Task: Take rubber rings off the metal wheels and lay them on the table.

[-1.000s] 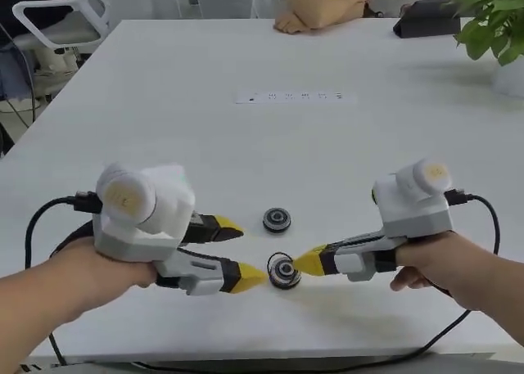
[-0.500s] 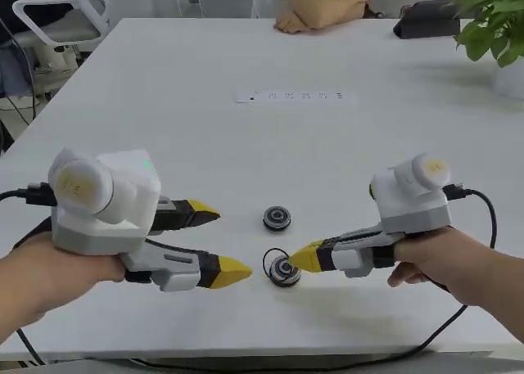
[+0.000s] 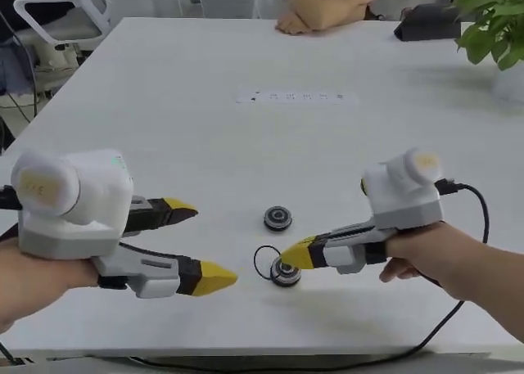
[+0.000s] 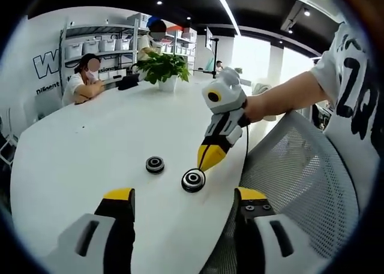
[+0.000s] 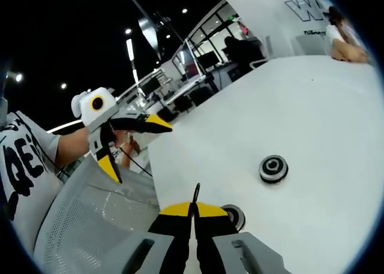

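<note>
Matt white table [image 3: 246,145], shiny metal wheel [image 3: 277,218]

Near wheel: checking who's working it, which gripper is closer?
Right. The right gripper is at the wheel, pinching its ring; the left gripper is open, apart, on the wheel's left.

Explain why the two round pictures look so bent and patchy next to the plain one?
Head view: flat and sharp, with soft even light and only faint shadows on the white table. Left gripper view: the fisheye lens curves the table edge, and the windows glare at the back. Right gripper view: rolled sideways, with a dark ceiling, small spotlights and a very bright tabletop.
</note>
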The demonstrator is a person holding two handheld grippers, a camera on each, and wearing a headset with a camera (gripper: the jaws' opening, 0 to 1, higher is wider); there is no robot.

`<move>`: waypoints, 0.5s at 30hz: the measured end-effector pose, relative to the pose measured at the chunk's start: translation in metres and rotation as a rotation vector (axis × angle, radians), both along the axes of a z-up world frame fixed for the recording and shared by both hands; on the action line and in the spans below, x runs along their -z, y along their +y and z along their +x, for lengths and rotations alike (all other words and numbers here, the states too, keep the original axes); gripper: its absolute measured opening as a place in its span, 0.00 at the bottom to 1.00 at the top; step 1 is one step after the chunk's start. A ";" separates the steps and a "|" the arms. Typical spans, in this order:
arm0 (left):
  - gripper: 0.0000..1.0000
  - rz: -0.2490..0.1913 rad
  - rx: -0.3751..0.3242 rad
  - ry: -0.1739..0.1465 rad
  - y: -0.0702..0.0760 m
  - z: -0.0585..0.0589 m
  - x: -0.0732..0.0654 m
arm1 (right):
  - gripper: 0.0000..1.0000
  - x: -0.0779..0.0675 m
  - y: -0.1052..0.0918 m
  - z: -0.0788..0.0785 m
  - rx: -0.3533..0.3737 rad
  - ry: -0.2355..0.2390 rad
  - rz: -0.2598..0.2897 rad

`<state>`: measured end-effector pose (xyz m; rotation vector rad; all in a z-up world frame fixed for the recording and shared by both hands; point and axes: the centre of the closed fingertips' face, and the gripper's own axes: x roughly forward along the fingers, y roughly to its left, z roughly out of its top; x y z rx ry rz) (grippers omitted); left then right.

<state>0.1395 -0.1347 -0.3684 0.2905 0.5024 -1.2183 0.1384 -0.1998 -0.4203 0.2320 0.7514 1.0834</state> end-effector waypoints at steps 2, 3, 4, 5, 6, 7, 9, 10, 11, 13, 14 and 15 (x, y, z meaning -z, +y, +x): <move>0.65 -0.006 -0.010 -0.001 0.003 0.000 -0.001 | 0.00 -0.001 0.002 0.001 -0.004 -0.004 -0.001; 0.66 -0.007 -0.013 0.000 0.004 0.000 -0.001 | 0.00 -0.002 0.004 0.001 -0.006 -0.006 0.000; 0.66 -0.007 -0.018 0.001 0.006 0.000 -0.001 | 0.00 -0.002 0.005 0.002 -0.007 -0.008 0.000; 0.67 -0.006 -0.024 -0.001 0.008 0.001 -0.001 | 0.00 -0.003 0.006 0.002 -0.010 -0.010 0.000; 0.68 -0.003 -0.032 -0.005 0.010 0.002 0.000 | 0.00 -0.003 0.007 0.002 -0.013 -0.012 -0.002; 0.69 0.001 -0.038 -0.005 0.012 0.002 0.001 | 0.00 -0.002 0.009 0.003 -0.018 -0.015 -0.005; 0.70 0.006 -0.042 0.000 0.015 0.001 0.003 | 0.00 -0.002 0.012 0.002 -0.025 -0.017 -0.009; 0.70 0.008 -0.044 0.002 0.017 0.000 0.004 | 0.00 -0.001 0.013 0.002 -0.030 -0.017 -0.012; 0.70 0.010 -0.046 0.001 0.018 0.000 0.004 | 0.00 -0.001 0.015 0.001 -0.033 -0.018 -0.014; 0.70 0.014 -0.050 0.002 0.021 -0.001 0.005 | 0.00 -0.001 0.019 -0.001 -0.041 -0.021 -0.018; 0.70 0.015 -0.053 0.004 0.023 -0.001 0.006 | 0.00 0.000 0.021 -0.001 -0.045 -0.021 -0.022; 0.70 0.015 -0.056 0.005 0.024 -0.001 0.006 | 0.00 0.000 0.021 -0.001 -0.047 -0.022 -0.024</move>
